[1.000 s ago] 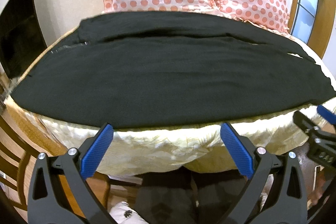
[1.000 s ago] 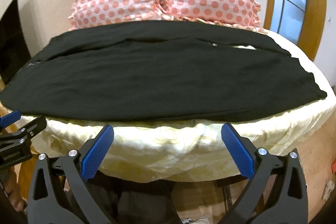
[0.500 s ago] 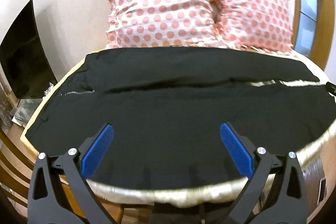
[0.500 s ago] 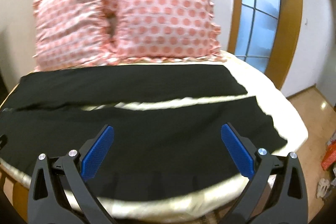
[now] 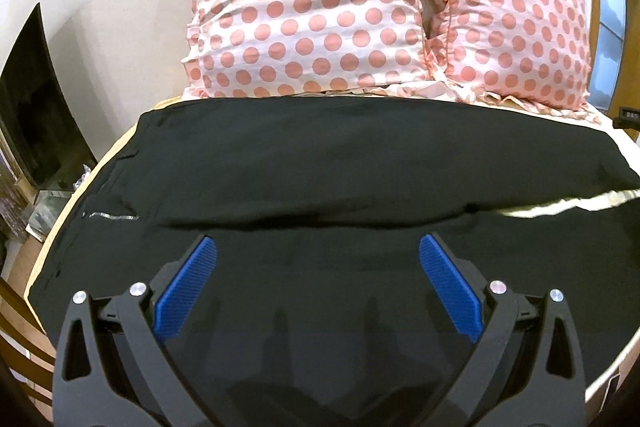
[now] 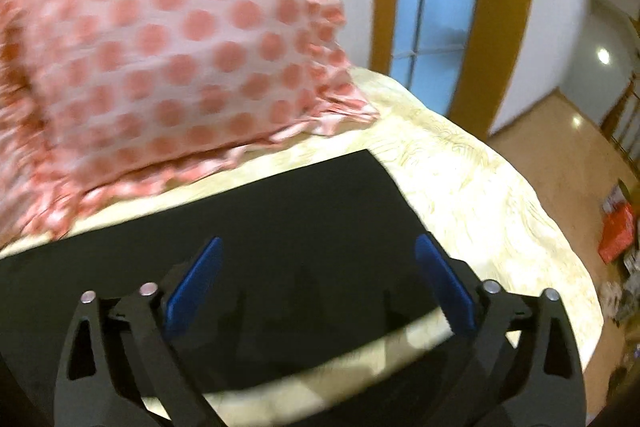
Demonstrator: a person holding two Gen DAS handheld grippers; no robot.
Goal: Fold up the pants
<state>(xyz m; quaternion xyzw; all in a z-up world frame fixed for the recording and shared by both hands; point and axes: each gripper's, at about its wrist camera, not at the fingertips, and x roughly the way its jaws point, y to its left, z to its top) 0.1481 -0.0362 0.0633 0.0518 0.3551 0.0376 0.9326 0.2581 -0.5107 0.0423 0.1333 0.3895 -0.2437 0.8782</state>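
The right wrist view is motion-blurred, smearing the polka-dot pillow (image 6: 168, 59) at upper left. The black pants (image 5: 320, 167) run off the right edge of the left wrist frame, leg ends unseen.

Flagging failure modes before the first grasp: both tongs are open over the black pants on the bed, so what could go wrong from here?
1. The right tongs hover near the leg hem; closing there may also pinch the cream bedspread.
2. The left tongs sit mid-fabric on the pants, so they may grab one layer and bunch it.
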